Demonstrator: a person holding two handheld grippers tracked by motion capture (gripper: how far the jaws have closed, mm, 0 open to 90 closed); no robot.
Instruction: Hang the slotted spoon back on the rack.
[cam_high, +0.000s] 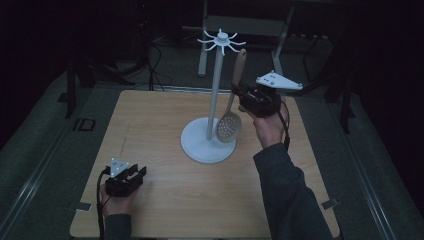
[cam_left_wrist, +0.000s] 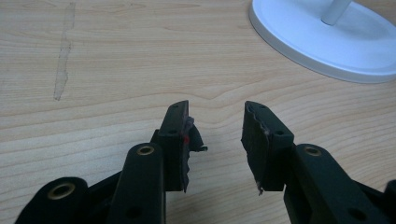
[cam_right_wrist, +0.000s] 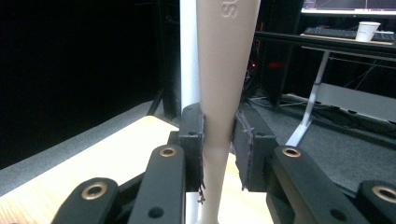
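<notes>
Slotted spoon (cam_high: 231, 107) near-upright, bowl down, clamped by right hand-held gripper (cam_high: 243, 96)

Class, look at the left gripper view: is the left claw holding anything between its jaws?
No: the left claw stands open over the bare wooden table, with only empty space between its jaws.

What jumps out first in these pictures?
A white rack with hooks on top stands mid-table. Beside its pole, the right claw grips a beige slotted spoon by the handle, bowl hanging down. The left claw rests open near the table's front edge.
</notes>
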